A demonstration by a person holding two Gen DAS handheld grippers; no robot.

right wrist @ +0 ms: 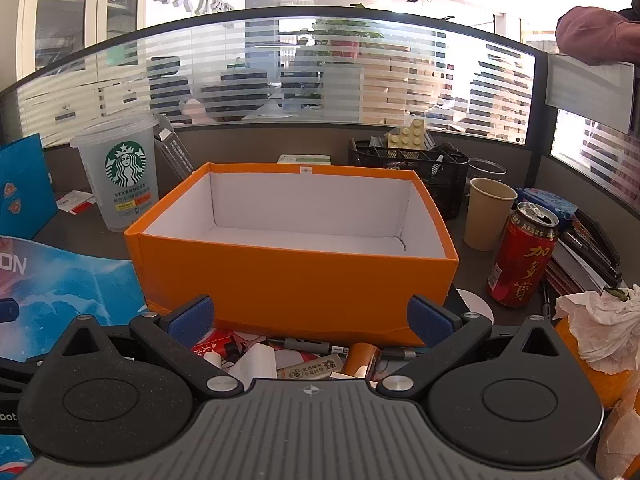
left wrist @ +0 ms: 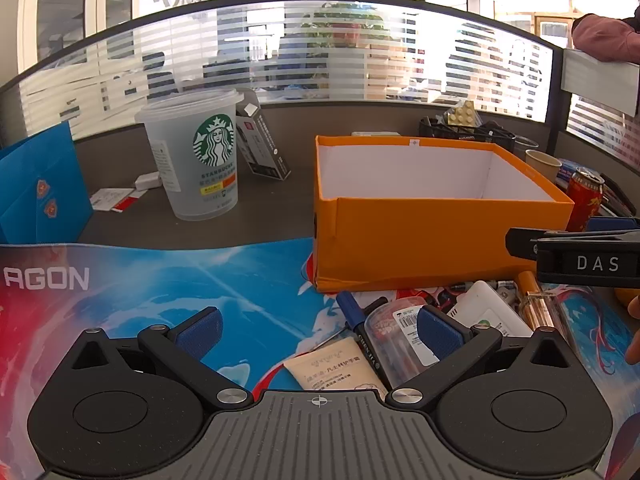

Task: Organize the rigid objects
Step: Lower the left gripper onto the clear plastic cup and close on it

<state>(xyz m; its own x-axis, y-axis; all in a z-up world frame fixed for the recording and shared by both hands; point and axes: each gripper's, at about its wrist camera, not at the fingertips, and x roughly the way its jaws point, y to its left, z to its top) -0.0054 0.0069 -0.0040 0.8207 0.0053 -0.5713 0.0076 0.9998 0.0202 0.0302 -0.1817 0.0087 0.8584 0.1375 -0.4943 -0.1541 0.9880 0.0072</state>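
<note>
An empty orange box with a white inside stands on the desk; it also shows in the right wrist view. Small items lie in front of it: a blue marker, a cream tube, a clear plastic case, a white adapter, a gold lipstick. My left gripper is open and empty above the marker and tube. My right gripper is open and empty over a red pack, pens and a tube. The right gripper's body shows at the right edge of the left wrist view.
A Starbucks cup and a dark carton stand at back left, with a blue folder. A red can, paper cup, black mesh basket and crumpled tissue are right. A colourful mat covers the front.
</note>
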